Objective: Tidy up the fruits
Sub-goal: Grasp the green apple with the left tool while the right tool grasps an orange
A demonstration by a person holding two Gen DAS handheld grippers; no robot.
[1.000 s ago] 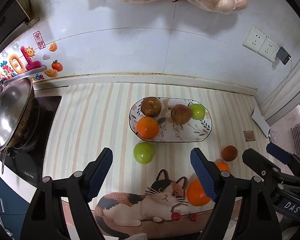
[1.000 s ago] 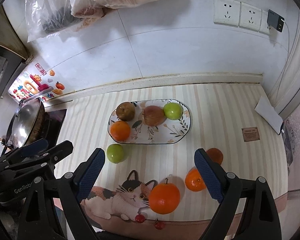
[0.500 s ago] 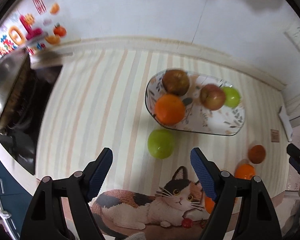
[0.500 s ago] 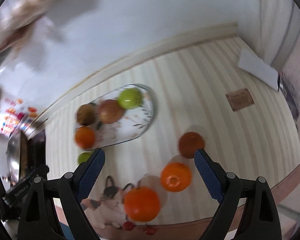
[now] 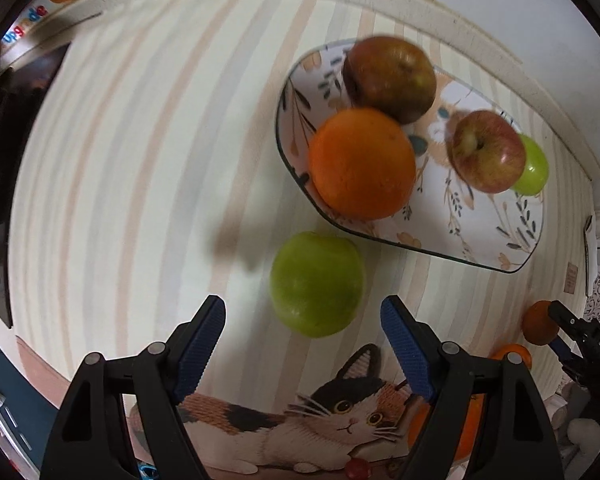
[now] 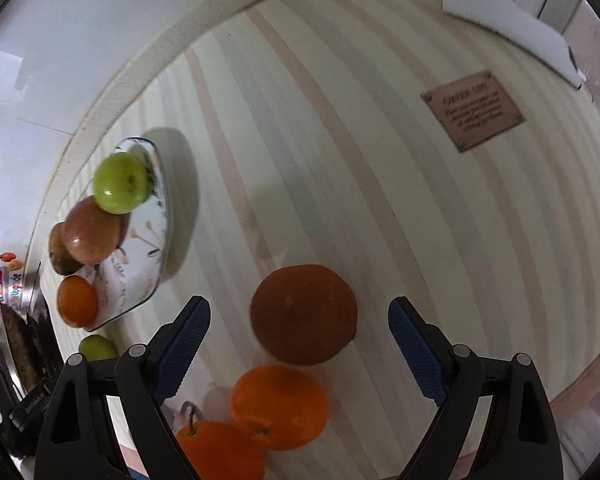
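- The fingers of the left gripper (image 5: 302,336) stand wide apart with nothing between the pads, hanging over the loose green apple (image 5: 317,283), which sits just ahead of the tips.
- The fingers of the right gripper (image 6: 299,338) are also wide apart and hold nothing; the dark orange (image 6: 304,314) lies between and just ahead of them, untouched as far as the view shows.
- Done so far, judging by how things lie: the plate (image 5: 496,240) near the wall already carries four fruits, a brownish apple (image 5: 390,79), a big orange (image 5: 362,164), a red apple (image 5: 487,151) and a small green apple (image 5: 534,168).
- Left to do: four fruits remain on the table (image 6: 360,160), the green apple just beside the plate's near rim, and on the other side the dark orange, a bright orange (image 6: 280,406) touching or almost touching it, and a stemmed orange (image 6: 216,450) at the table's front edge.
- So the job looks about half done, and both grippers seem set for a pick.
- The green apple is round, smooth and glossy, slightly flattened, resting on the striped cloth above the printed cat (image 5: 340,420).
- The dark orange is a dull brownish-red with a matte skin, clearly darker than its neighbours.
- The plate has free room in its middle and right part.
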